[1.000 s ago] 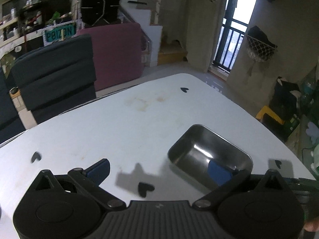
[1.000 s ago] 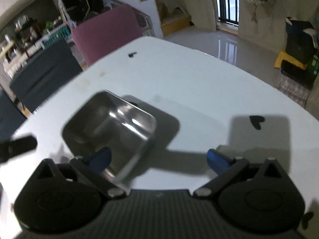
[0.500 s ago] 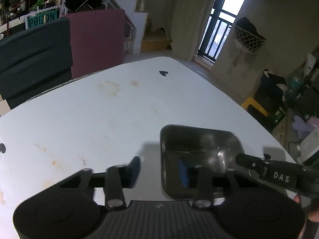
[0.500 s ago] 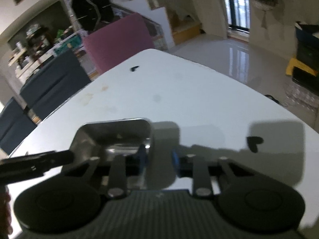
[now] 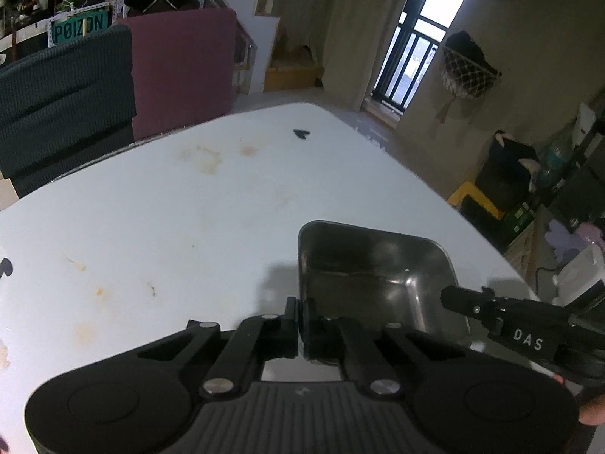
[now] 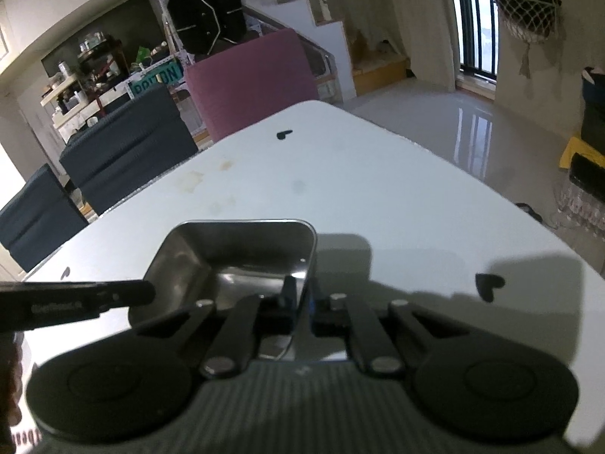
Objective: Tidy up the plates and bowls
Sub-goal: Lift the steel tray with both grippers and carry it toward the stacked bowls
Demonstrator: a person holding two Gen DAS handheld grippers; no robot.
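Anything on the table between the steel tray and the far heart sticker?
Nothing: in both wrist views only bare white table with faint brownish stains lies between the steel tray and the far heart sticker.

One metal tray [image 5: 378, 283], rectangular with rounded corners, deep walls, shiny steel inside, nothing in it. Sits upright and flat on the white table [image 5: 170, 227], toward the right-hand near edge in the left wrist view. Left gripper [image 5: 300, 321] is pinched on its left wall near the close corner; right gripper [image 6: 302, 302] is pinched on the opposite wall, one finger inside, one outside.
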